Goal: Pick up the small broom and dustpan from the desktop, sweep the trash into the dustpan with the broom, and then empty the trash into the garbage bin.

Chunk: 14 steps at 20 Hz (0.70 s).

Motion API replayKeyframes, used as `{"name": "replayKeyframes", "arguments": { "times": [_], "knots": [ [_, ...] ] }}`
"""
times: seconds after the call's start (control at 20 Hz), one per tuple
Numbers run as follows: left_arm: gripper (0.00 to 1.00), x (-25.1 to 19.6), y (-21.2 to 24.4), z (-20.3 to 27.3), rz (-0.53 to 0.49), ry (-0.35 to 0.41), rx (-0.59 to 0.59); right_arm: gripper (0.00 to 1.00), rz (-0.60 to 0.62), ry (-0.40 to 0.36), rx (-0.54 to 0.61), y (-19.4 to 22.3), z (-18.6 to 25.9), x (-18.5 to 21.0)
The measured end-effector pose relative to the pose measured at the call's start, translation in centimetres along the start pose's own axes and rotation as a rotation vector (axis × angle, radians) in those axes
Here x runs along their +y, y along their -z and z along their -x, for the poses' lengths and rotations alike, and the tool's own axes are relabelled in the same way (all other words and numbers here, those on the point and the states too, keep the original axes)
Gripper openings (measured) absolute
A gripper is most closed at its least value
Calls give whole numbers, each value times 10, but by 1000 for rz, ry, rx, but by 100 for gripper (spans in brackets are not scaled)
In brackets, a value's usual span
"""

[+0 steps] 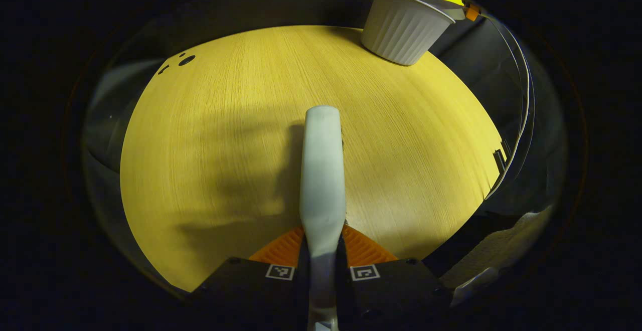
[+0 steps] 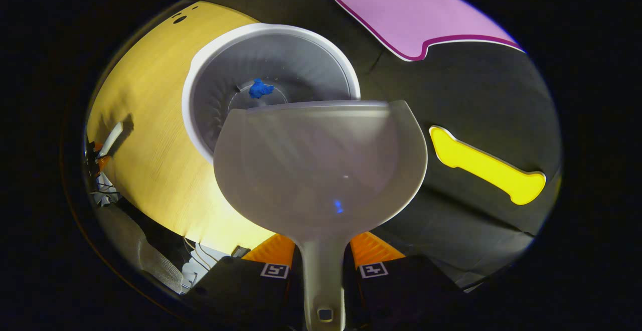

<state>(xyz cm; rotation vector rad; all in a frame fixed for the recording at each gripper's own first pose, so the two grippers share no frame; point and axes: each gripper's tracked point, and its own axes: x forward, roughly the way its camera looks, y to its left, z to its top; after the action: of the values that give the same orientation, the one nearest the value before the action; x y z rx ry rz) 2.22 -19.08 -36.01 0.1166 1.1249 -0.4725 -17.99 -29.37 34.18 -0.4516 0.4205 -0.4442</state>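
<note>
My left gripper (image 1: 322,251) is shut on the pale broom (image 1: 322,170), which sticks forward over the yellow wooden table (image 1: 215,120). The white ribbed garbage bin (image 1: 404,30) stands at the table's far right corner. In the right gripper view my right gripper (image 2: 322,258) is shut on the handle of the translucent grey dustpan (image 2: 321,170). The pan is held over the near rim of the bin (image 2: 195,75). A blue scrap of trash (image 2: 260,89) lies on the bin's bottom. A faint blue speck (image 2: 338,205) shows on the pan. Far left, the broom (image 2: 111,139) hovers over the table (image 2: 150,100).
A few dark holes (image 1: 186,60) mark the table's far left corner. The table's right edge (image 1: 494,170) drops off beside the black booth wall (image 2: 451,95). Cables and pale clutter (image 2: 198,266) lie below the table's near edge.
</note>
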Motion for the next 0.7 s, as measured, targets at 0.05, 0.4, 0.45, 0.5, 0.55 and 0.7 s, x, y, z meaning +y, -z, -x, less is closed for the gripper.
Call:
{"name": "replayKeyframes", "arguments": {
  "times": [0.05, 0.4, 0.45, 0.5, 0.55, 0.7],
  "knots": [
    [26, 0, -1, 0, -2, -4, 1, 36, -6, 3, -13, 1, 2, -1],
    [26, 9, -12, 6, -23, -39, -12, 36, -107, -25, -199, 25, 40, -7],
    [26, 11, -13, 7, -28, -46, -14, 36, -111, -29, -226, 31, 49, -5],
    [26, 14, -14, 8, -32, -54, -14, 36, -119, -36, -255, 36, 59, -3],
    [26, 16, -15, 9, -34, -61, -15, 36, -128, -46, -284, 43, 66, 1],
    [26, 22, -17, 11, -40, -79, -15, 40, -139, -84, -354, 61, 87, 20]
  ]
}}
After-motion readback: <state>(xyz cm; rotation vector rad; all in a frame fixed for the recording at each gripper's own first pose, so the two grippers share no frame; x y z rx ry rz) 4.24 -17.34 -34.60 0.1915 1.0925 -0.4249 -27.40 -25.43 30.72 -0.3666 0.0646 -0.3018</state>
